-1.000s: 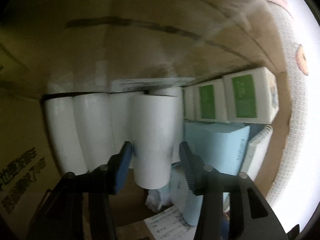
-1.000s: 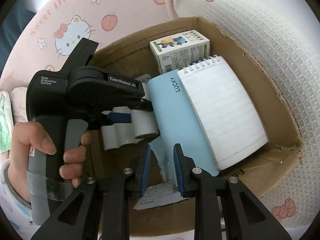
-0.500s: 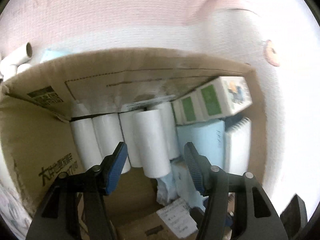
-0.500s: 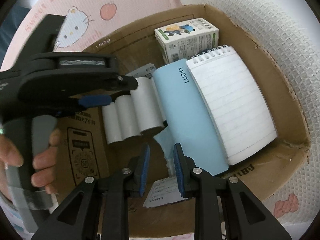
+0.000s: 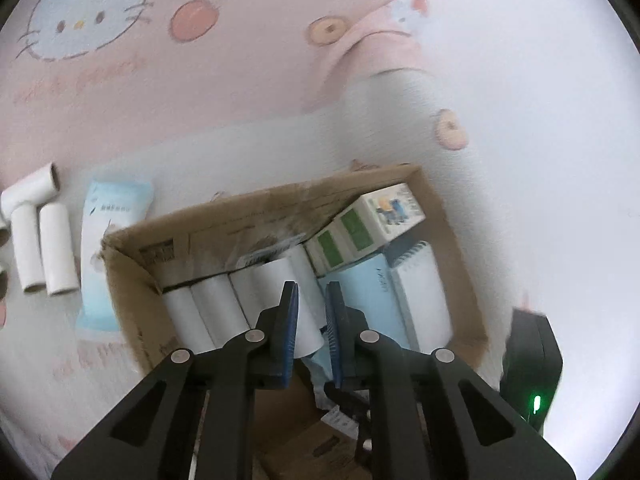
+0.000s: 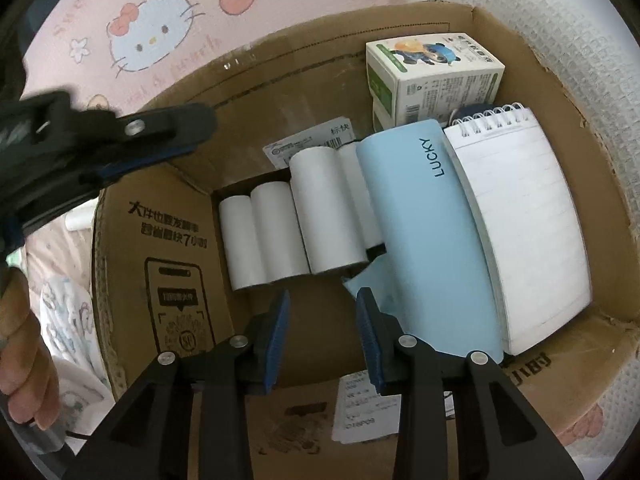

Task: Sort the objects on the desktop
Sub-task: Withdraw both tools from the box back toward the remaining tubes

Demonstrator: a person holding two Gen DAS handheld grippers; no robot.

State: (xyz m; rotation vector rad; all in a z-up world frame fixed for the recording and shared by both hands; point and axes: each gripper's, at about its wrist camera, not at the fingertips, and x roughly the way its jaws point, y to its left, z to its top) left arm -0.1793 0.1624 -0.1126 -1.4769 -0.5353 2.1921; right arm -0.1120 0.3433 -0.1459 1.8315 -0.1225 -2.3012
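On the pink cartoon-cat blanket (image 5: 248,80) sits an open cardboard box (image 6: 168,272) with printed flaps, and most of the sorted things lie inside it. Along the box's right wall lies a white spiral notepad (image 6: 524,240), ruled page up, its wire binding toward the far wall. Touching its left edge is a pale blue book (image 6: 420,240) marked LUCKY on its spine. Left of the book, four white paper rolls (image 6: 316,216) lie side by side, ends toward the near wall; one rides higher than the rest. At the far right corner, small white cartons (image 6: 436,76) with green panels and a cartoon figure are stacked, one above another. A white shipping label (image 6: 308,144) sticks to the far wall behind the rolls.

Outside the box, beyond its left wall, a pale blue packet (image 5: 112,240) lies on the white waffle cloth (image 5: 520,200), and further left lie more white rolls (image 5: 36,240), well apart from the box.

Over the box, the left gripper (image 5: 311,328) has just been closing; its blue pads stand nearly together with nothing between them. Over the near part of the box, the right gripper (image 6: 322,336) has just been opening; its pads stand a little apart and hold nothing.
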